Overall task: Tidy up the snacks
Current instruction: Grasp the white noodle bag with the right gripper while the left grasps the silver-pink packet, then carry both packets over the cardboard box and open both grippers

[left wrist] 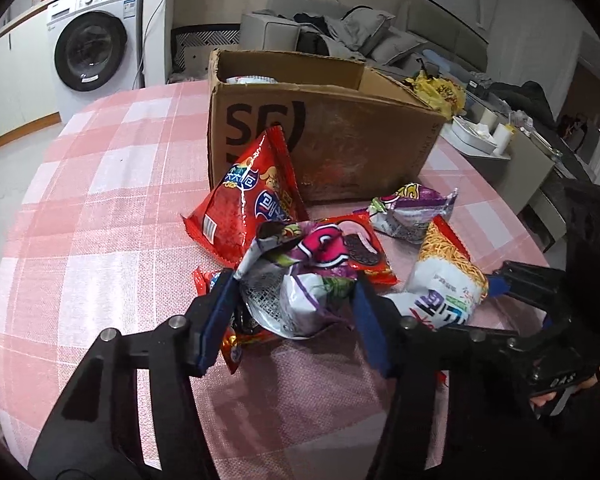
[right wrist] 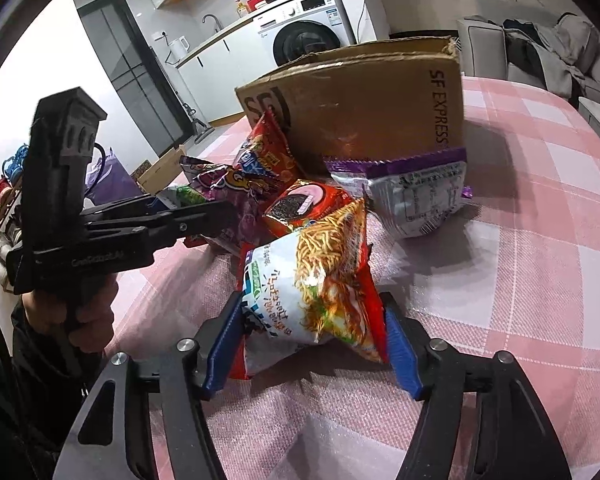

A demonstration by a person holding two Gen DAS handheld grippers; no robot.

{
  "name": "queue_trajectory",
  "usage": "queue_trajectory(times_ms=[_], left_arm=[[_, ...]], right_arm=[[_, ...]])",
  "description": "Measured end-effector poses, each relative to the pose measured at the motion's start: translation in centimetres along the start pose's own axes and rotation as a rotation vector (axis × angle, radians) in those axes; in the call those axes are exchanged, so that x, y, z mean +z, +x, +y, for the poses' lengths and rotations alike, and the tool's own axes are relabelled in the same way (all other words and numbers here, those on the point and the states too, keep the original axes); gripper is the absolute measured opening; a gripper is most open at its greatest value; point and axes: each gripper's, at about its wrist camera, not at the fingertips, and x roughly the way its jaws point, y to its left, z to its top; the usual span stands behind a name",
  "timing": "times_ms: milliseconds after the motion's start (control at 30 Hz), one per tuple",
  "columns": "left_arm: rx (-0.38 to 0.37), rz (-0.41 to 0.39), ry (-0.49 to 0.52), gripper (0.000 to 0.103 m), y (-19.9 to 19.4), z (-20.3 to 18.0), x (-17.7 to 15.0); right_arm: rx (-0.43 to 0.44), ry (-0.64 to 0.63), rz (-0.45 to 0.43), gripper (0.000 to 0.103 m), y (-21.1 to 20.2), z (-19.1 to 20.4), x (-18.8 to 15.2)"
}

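Note:
A brown cardboard box [left wrist: 324,136] stands open on the pink checked table; it also shows in the right wrist view [right wrist: 364,100]. In front of it lies a heap of snack bags. My left gripper [left wrist: 294,304] is shut on a purple and silver snack bag [left wrist: 300,296], seen too in the right wrist view [right wrist: 224,192]. My right gripper [right wrist: 312,336] is shut on a white and red noodle snack bag [right wrist: 316,280], which also shows in the left wrist view [left wrist: 444,280]. A red triangular bag [left wrist: 248,200] leans on the box. A red cookie bag [right wrist: 312,208] and another purple bag [right wrist: 412,196] lie beside it.
The table's pink cloth [left wrist: 100,200] stretches left and toward me. A washing machine [left wrist: 96,40] stands behind on the left, a grey sofa with clothes [left wrist: 340,32] behind the box. A low table with containers [left wrist: 496,136] is at the right.

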Motion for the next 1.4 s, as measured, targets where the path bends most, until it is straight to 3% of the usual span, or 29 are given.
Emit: queue_trajectory(times_ms=[533, 833, 1400], left_arm=[[-0.001, -0.047, -0.011, 0.051, -1.8, 1.3, -0.5], [0.006, -0.068, -0.015, 0.051, -2.6, 1.1, -0.6], [0.021, -0.148, -0.004, 0.051, -6.3, 0.2, 0.1]], right_arm=[[0.035, 0.026, 0.017, 0.069, 1.3, 0.2, 0.5], [0.054, 0.003, -0.022, 0.057, 0.0, 0.7, -0.3], [0.049, -0.02, -0.143, 0.057, -4.6, 1.5, 0.3]])
